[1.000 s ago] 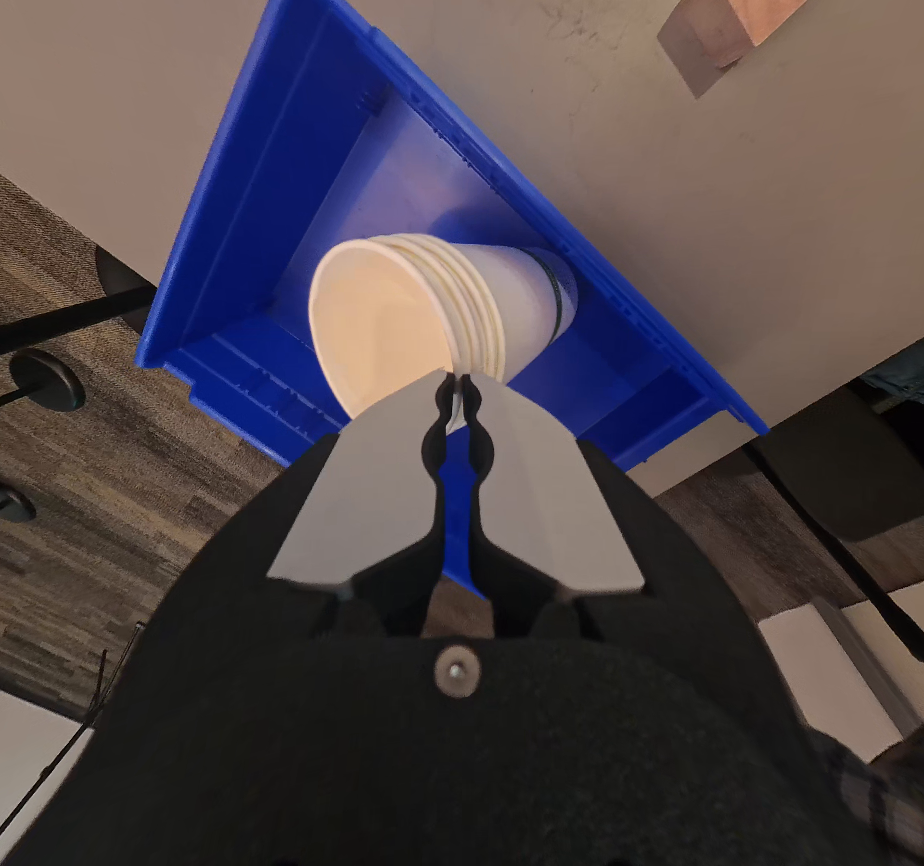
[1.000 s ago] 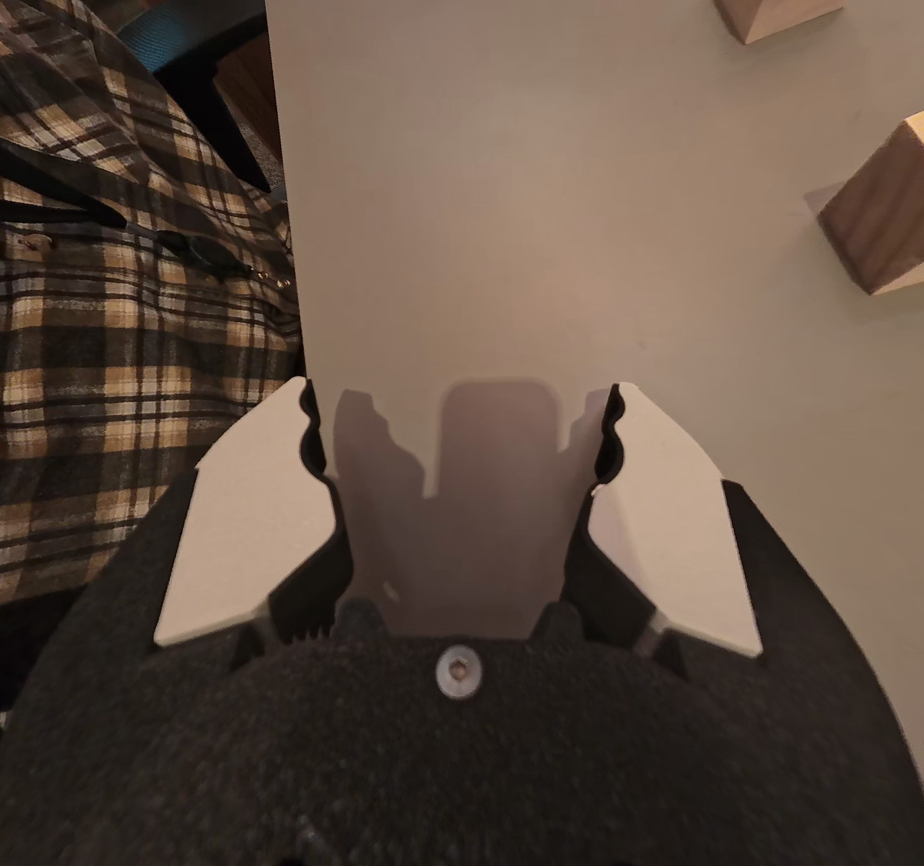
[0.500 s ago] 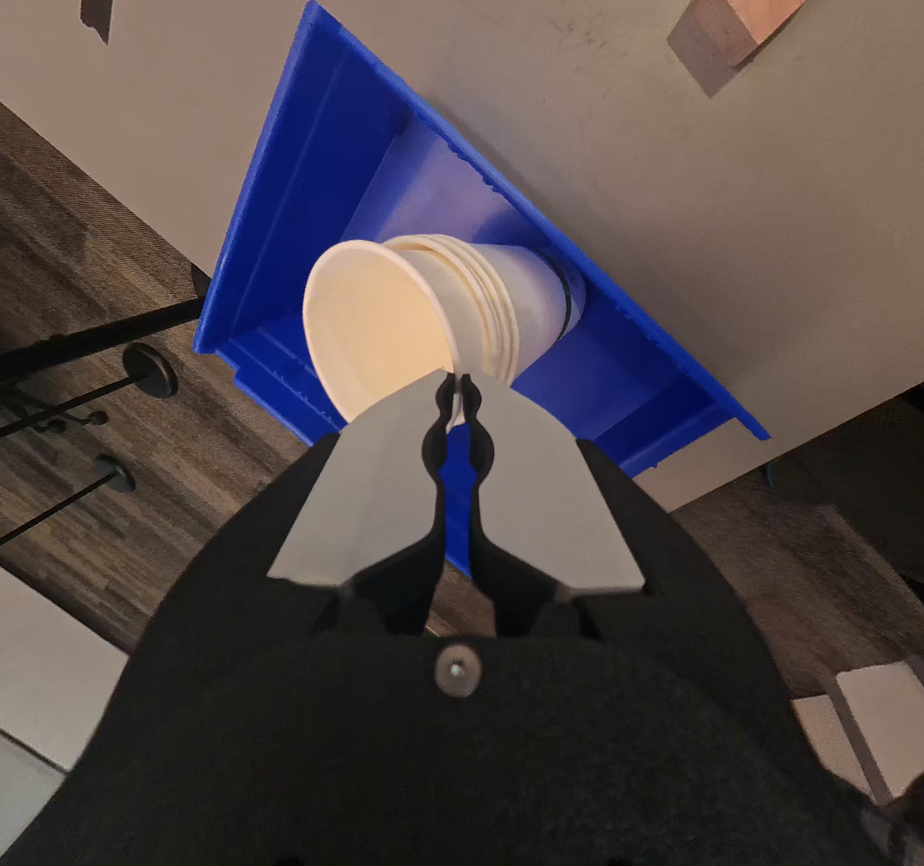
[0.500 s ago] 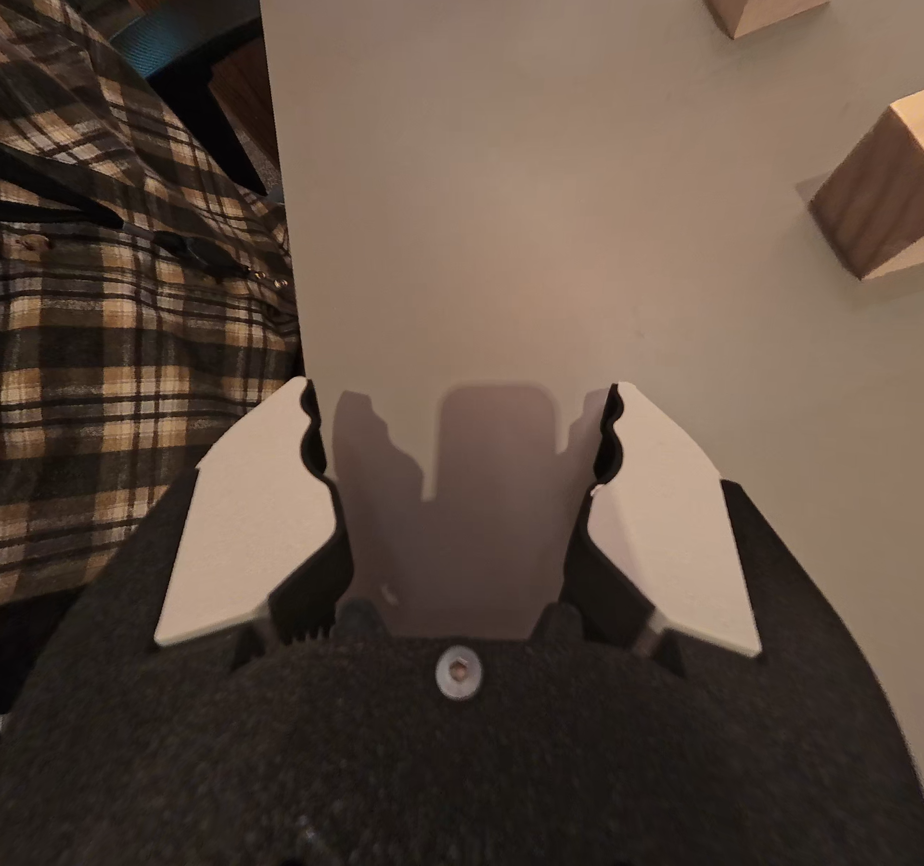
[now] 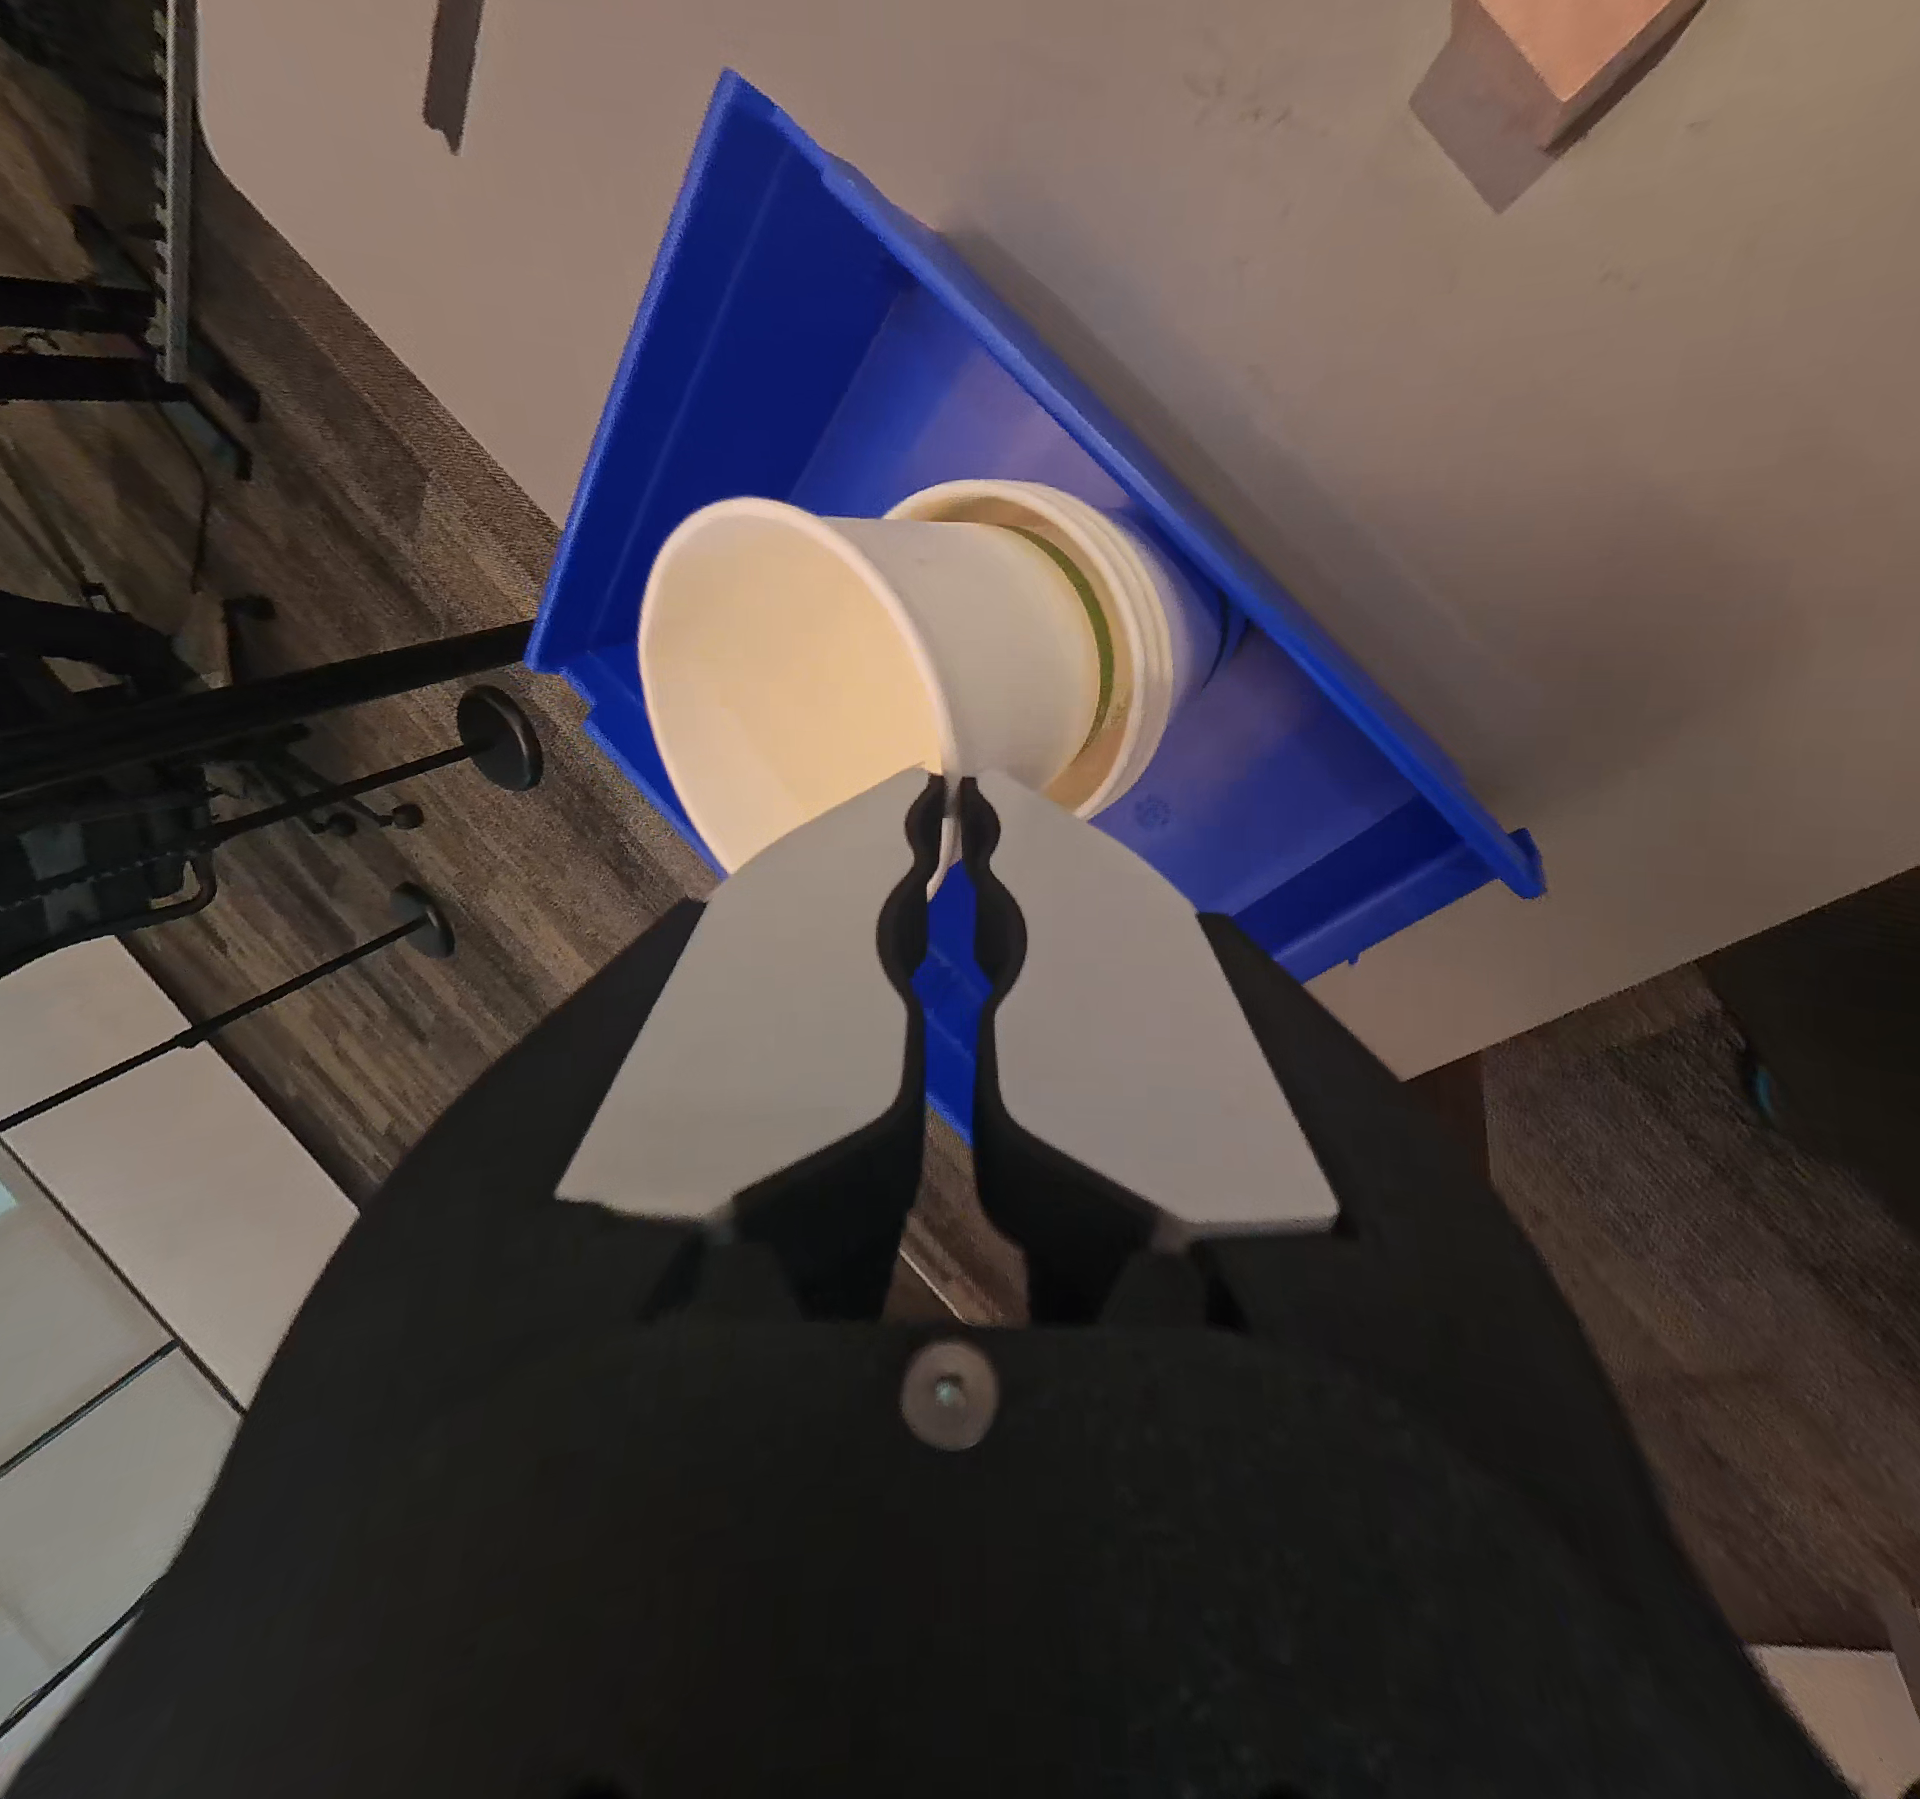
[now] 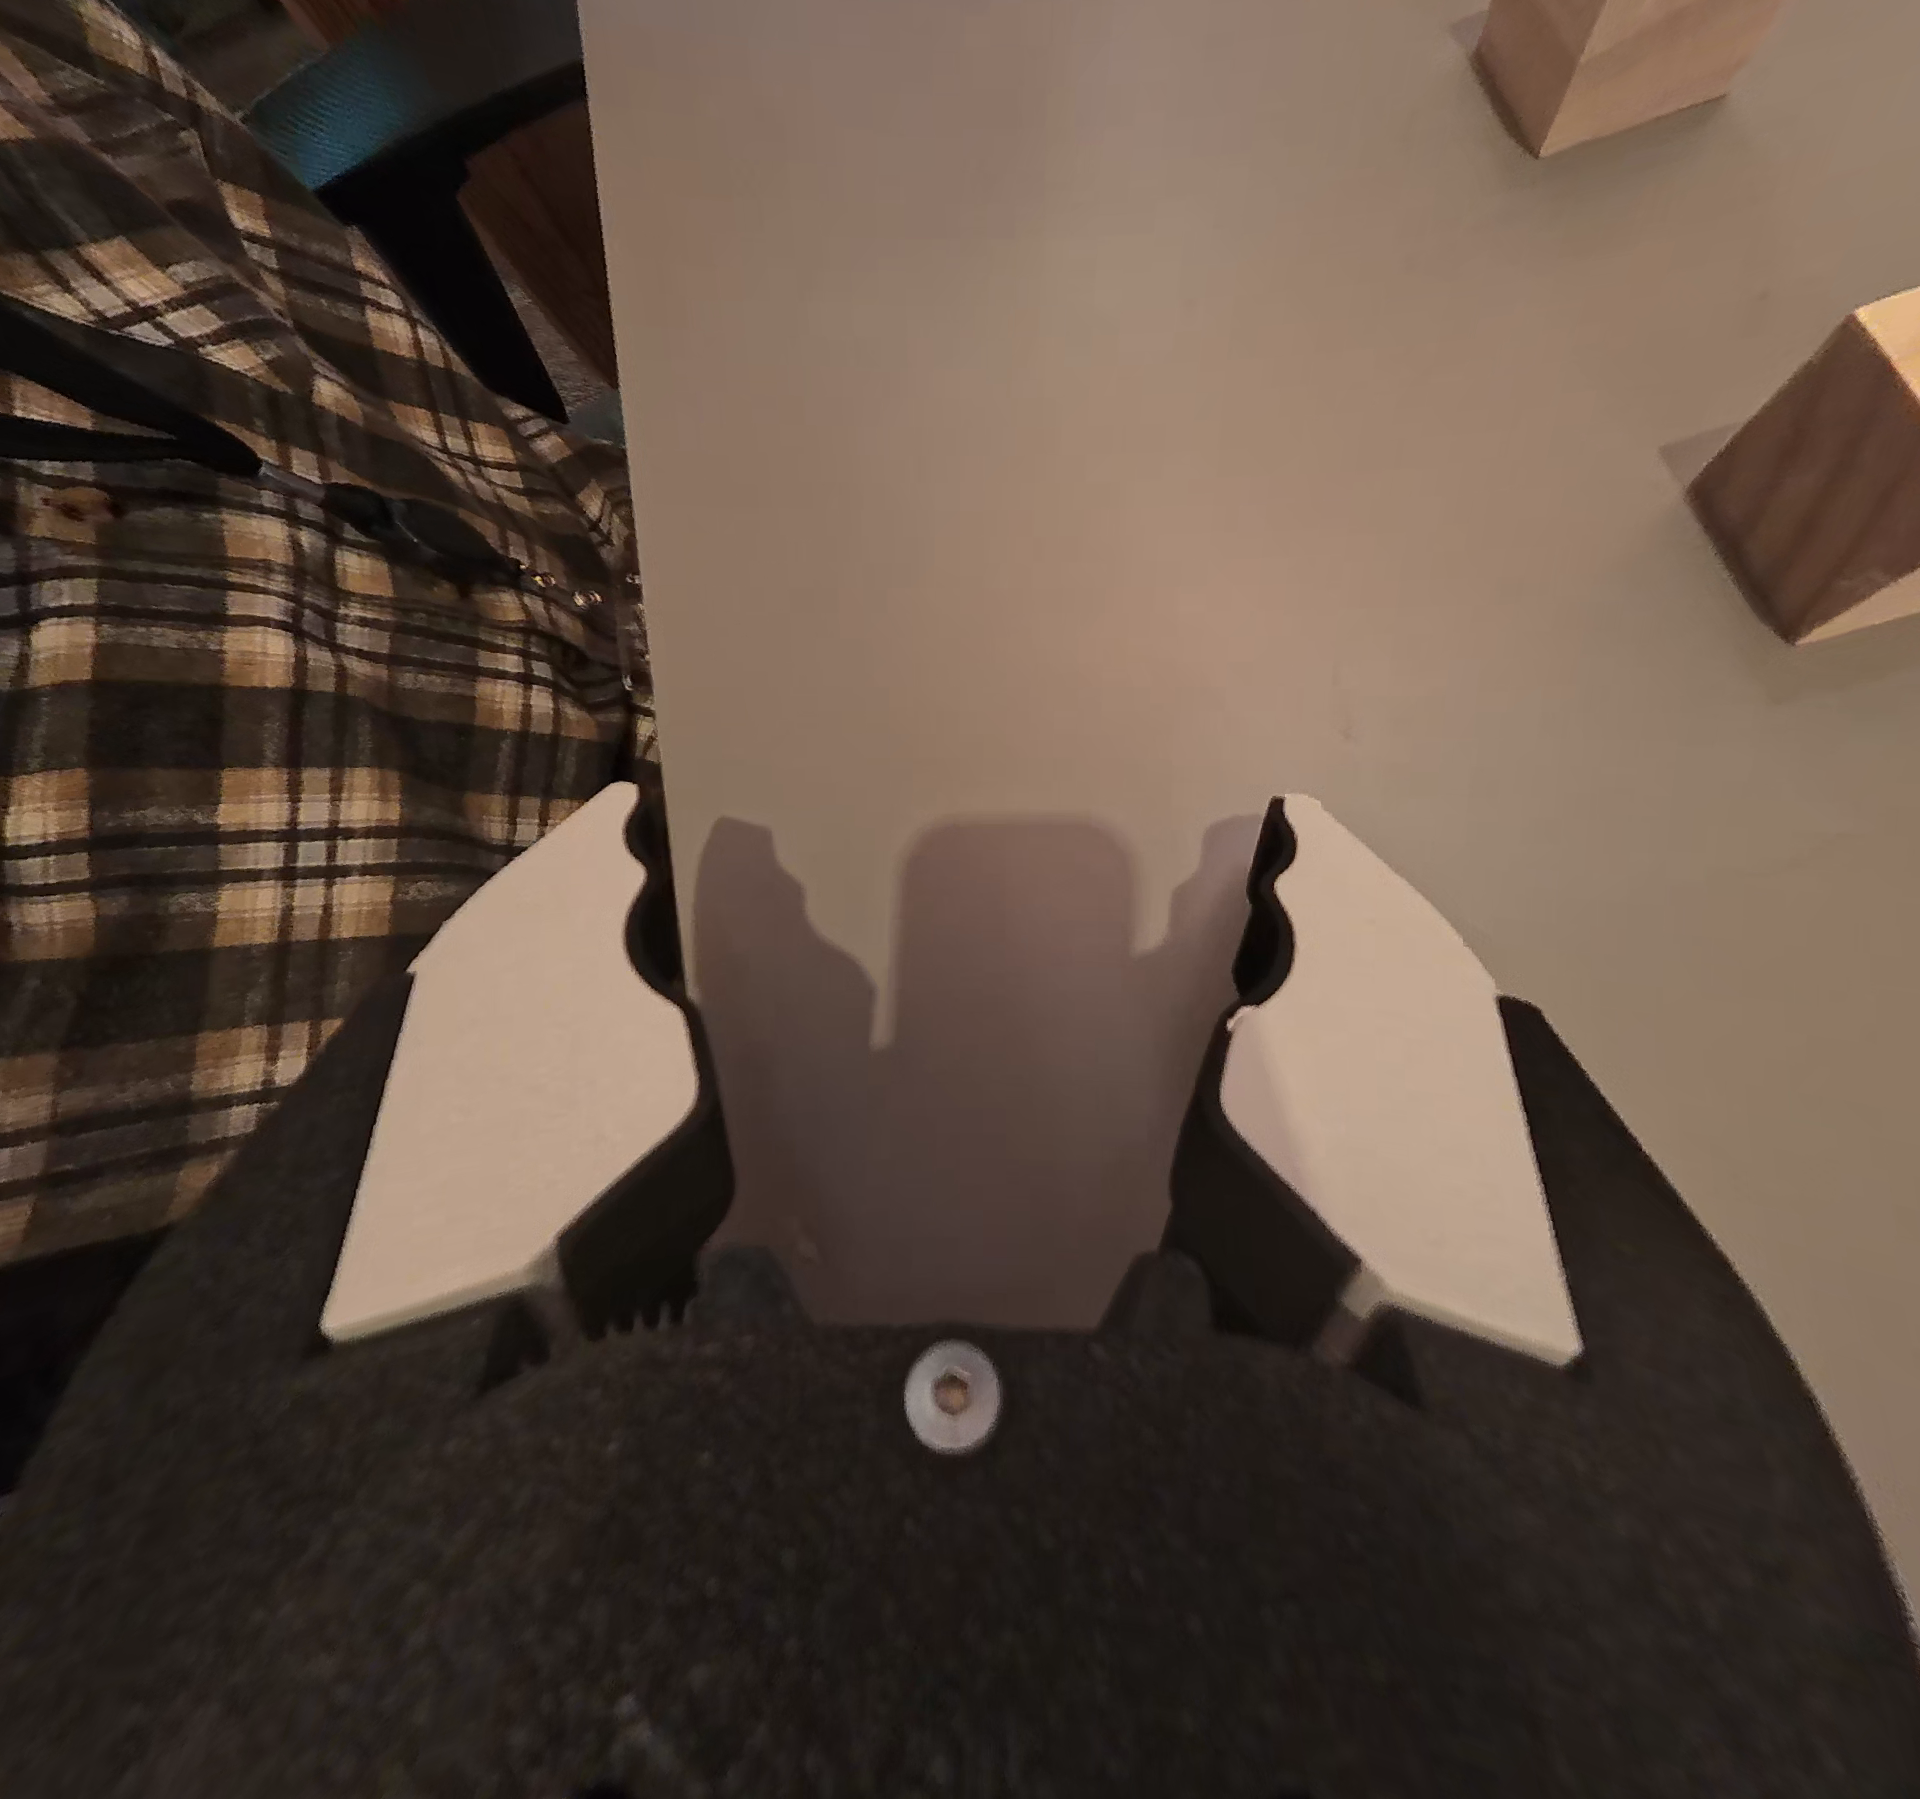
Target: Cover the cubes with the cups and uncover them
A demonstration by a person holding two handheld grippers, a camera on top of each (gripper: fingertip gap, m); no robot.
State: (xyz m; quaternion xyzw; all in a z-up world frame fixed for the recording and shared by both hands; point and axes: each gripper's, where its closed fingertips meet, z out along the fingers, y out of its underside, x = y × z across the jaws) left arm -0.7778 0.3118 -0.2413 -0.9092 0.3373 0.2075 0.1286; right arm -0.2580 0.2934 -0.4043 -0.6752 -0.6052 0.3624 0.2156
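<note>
Jaws of left gripper (image 5: 953, 793) pinch cup (image 5: 831, 653) rim.

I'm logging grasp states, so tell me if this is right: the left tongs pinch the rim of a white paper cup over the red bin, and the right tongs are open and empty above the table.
One detail is wrong: the bin is blue, not red, as the left wrist view shows. The rest holds: the left tongs pinch the rim of the white paper cup, and the right tongs are open and empty above the table.
</note>
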